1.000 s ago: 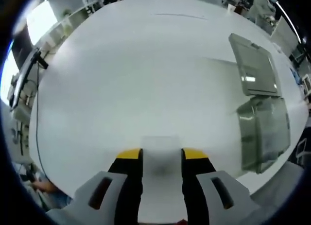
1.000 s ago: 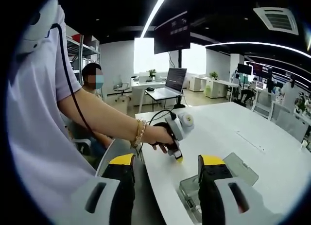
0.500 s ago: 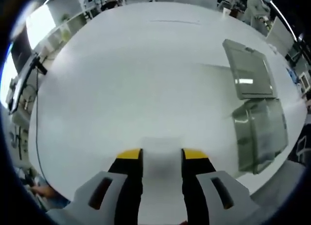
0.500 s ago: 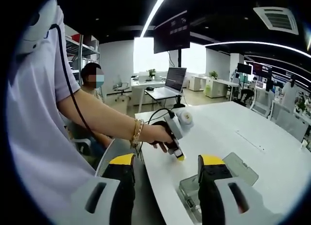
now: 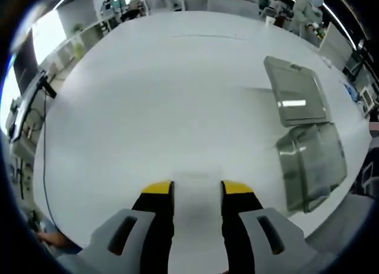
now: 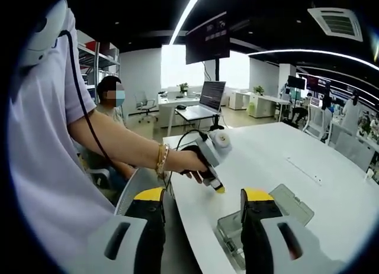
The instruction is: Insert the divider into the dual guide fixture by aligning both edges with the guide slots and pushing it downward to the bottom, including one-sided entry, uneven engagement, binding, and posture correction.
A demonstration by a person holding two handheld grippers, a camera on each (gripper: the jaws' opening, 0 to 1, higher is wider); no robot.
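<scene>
My left gripper point(image 5: 196, 188) is shut on a pale, translucent divider point(image 5: 196, 197), a flat plate that fills the gap between the yellow-tipped jaws. It hangs over the bare white table point(image 5: 154, 102). The clear plastic guide fixture point(image 5: 311, 164) lies to the right of it, with a flat grey lid-like panel point(image 5: 294, 92) just beyond. In the right gripper view a person's hand holds the left gripper point(image 6: 218, 188) over the table's near edge, left of the clear fixture point(image 6: 228, 234) and the grey panel point(image 6: 294, 204). My right gripper point(image 6: 201, 197) is open with nothing between its fingers.
The table edge point(image 6: 189, 226) runs below my right jaws, with floor beyond it. The person's arm point(image 6: 118, 141) and a black cable point(image 6: 89, 120) cross the left side. Another person sits behind, by a desk with a laptop point(image 6: 212, 96).
The left gripper has shifted slightly over the table, so the fixture and panel sit a little further left and higher in its view. The divider stays in its jaws. The right gripper barely moved.
</scene>
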